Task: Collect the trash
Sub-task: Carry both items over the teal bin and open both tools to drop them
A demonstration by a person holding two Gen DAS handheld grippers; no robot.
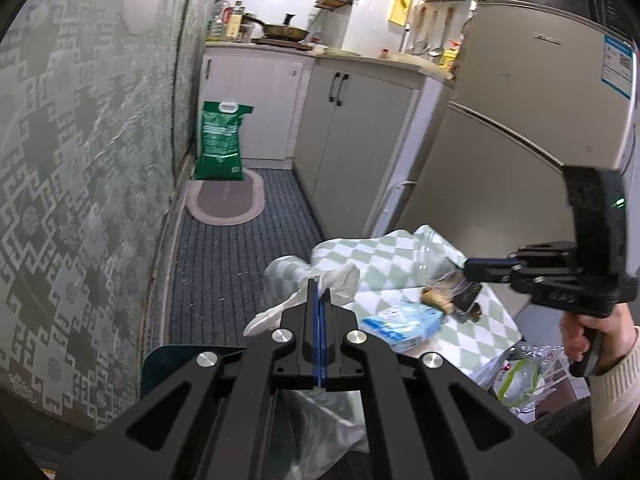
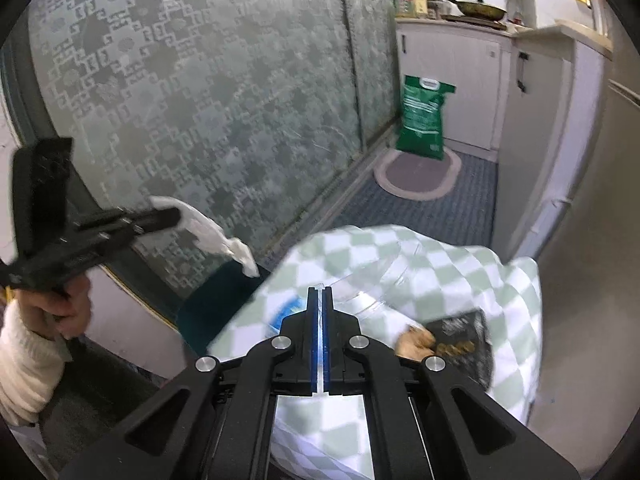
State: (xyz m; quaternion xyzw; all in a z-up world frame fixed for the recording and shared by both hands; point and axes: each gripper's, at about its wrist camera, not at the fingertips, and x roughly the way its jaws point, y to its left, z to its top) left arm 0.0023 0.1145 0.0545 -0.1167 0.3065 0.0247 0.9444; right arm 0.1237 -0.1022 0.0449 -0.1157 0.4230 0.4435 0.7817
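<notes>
My left gripper [image 1: 320,286] is shut on a crumpled white tissue [image 1: 340,280] and holds it above the dark bin [image 1: 176,364] beside the table; the tissue also shows in the right wrist view [image 2: 212,232] hanging from the left gripper [image 2: 172,216]. My right gripper [image 2: 320,292] has its jaws together on the clear plastic bottle [image 2: 372,280] over the green-checked tablecloth [image 2: 460,276]. In the left wrist view the right gripper [image 1: 470,270] sits at the bottle [image 1: 434,256]. A dark snack wrapper [image 2: 460,336] and a blue-white packet [image 1: 404,326] lie on the table.
A plastic bag [image 1: 520,372] hangs at the table's right. A fridge [image 1: 520,128] stands behind the table, cabinets [image 1: 352,136] beyond it. A green sack [image 1: 220,140] and an oval mat [image 1: 228,200] lie on the carpet by the patterned wall [image 1: 80,160].
</notes>
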